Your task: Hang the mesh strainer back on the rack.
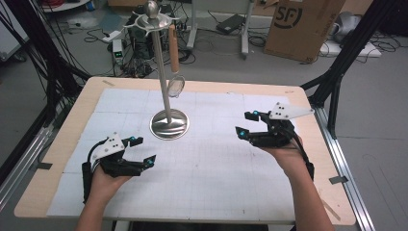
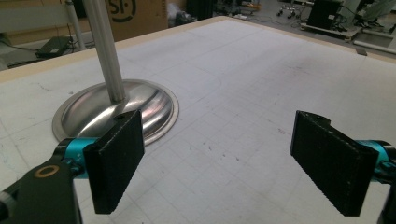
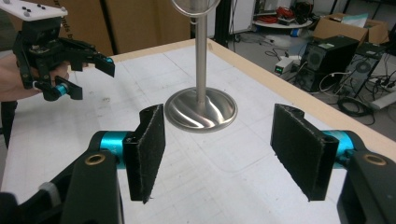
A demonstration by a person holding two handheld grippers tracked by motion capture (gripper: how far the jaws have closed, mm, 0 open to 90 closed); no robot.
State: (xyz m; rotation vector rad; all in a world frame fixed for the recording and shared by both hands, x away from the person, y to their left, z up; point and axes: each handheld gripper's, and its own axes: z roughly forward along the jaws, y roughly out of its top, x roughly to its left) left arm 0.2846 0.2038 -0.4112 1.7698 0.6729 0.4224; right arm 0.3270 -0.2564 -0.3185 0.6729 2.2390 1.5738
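Black padded jaws: both grippers stand wide apart and hold nothing; left gripper (image 1: 142,150) and right gripper (image 1: 244,124) hover low over the table, either side of the stand.
Table: pale wooden top (image 1: 57,139) under a white gridded mat (image 1: 216,168), flat and matte.
Stand: polished steel utensil stand (image 1: 169,124), domed round base, thin upright pole, ball finial; probably stiff, bottom-heavy, slippery.
Strainer: small wire-mesh strainer with wooden handle (image 1: 174,53) hangs from the top rack; likely light, with mesh that dents easily; best taken by the handle.
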